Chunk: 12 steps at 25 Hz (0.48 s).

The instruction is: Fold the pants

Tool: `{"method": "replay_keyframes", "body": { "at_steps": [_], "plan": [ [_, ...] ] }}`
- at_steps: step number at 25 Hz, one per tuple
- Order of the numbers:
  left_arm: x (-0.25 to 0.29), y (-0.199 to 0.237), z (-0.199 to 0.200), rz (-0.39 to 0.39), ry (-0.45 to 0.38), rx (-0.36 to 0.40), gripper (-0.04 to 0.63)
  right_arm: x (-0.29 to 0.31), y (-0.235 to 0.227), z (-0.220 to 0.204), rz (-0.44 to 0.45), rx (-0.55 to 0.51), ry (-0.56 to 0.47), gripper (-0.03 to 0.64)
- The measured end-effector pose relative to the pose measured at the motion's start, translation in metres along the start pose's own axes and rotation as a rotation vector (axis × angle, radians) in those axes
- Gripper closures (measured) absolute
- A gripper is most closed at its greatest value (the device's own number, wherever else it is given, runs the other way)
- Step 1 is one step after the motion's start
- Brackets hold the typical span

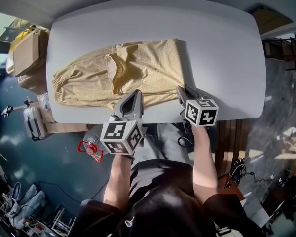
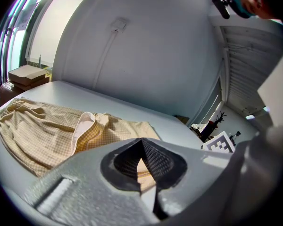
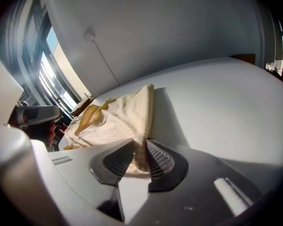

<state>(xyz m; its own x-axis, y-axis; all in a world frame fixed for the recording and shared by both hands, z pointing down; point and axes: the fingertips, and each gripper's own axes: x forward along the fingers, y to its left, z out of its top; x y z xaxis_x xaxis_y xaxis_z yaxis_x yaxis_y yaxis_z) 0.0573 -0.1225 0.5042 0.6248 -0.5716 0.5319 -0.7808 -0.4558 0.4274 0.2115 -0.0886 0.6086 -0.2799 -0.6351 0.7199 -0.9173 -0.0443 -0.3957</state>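
Observation:
Yellow checked pants (image 1: 138, 68) lie flat across the white table (image 1: 222, 58), legs towards the left, with one flap turned back to show a pale lining. My left gripper (image 1: 133, 97) sits on the near edge of the cloth. In the left gripper view its pads meet at the tip (image 2: 141, 142), pinching pale cloth, and the pants (image 2: 42, 131) stretch away to the left. My right gripper (image 1: 180, 90) is at the near right corner of the pants. In the right gripper view a fold of the pants (image 3: 118, 117) runs into the narrow gap, and the gripper (image 3: 140, 149) clamps it.
Cardboard boxes (image 1: 27, 51) stand off the table's left end, with a case (image 1: 34, 122) and a red object (image 1: 91, 148) on the floor below. The person's legs are at the near table edge. The table's right half (image 1: 227, 43) is bare.

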Motion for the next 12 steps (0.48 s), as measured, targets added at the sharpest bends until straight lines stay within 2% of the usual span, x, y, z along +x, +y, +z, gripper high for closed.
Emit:
{"method": "replay_keyframes", "body": {
  "at_steps": [4, 12],
  "plan": [
    [-0.001, -0.002, -0.002, 0.0, 0.003, 0.0, 0.592, -0.006, -0.001, 0.007, 0.015, 0.011, -0.025, 0.552],
    [0.014, -0.027, -0.009, -0.048, 0.028, 0.022, 0.592, -0.034, -0.038, 0.007, -0.063, 0.039, -0.059, 0.558]
  ]
}}
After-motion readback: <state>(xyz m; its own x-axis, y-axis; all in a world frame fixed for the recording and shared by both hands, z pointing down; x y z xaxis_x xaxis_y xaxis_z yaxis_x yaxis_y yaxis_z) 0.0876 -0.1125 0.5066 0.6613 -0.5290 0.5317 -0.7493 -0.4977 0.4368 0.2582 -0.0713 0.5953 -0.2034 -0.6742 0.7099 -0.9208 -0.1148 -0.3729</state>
